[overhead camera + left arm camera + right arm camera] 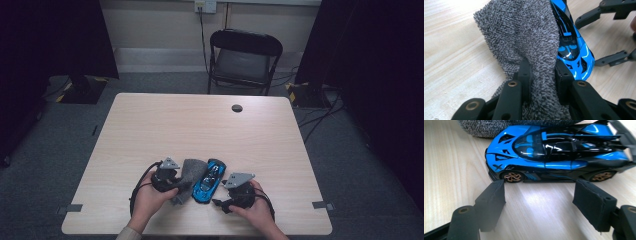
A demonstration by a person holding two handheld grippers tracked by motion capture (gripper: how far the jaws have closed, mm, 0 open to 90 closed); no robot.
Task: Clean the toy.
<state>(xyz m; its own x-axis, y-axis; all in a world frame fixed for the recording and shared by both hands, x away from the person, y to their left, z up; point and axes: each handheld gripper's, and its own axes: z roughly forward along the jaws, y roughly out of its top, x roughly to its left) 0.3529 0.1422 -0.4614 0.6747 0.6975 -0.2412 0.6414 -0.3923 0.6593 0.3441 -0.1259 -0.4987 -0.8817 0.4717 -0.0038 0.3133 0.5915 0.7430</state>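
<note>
Looking down in the high view: a pale wooden table (165,125) fills the middle of the frame, with a black folding chair (244,59) beyond its far edge, upper centre.
Toy car, high view: the blue toy car (209,181) lies on the tabletop, lower centre of the frame, between the two hands.
Cloth, high view: the grey cloth (188,176) lies just left of the car and touches its side.
Left gripper, high view: the left gripper (166,179) sits at the cloth's left edge, lower left of centre.
Right gripper, high view: the right gripper (225,200) rests just right of the car, near the bottom edge.
Left gripper view, grip: the left gripper (543,75) has its jaws pressed in on a bunched fold of the cloth (524,37), which rises up the middle of the frame.
Left gripper view, car: the car (571,47) lies right of the cloth, partly under it.
Right gripper view, jaws: the right gripper (539,195) has its jaws spread wide, with bare table between them.
Right gripper view, car: the car (556,157) lies side-on across the upper frame, just beyond both pads; whether they touch it I cannot tell.
Right gripper view, cloth: the cloth (499,126) shows along the top edge, behind the car.
</note>
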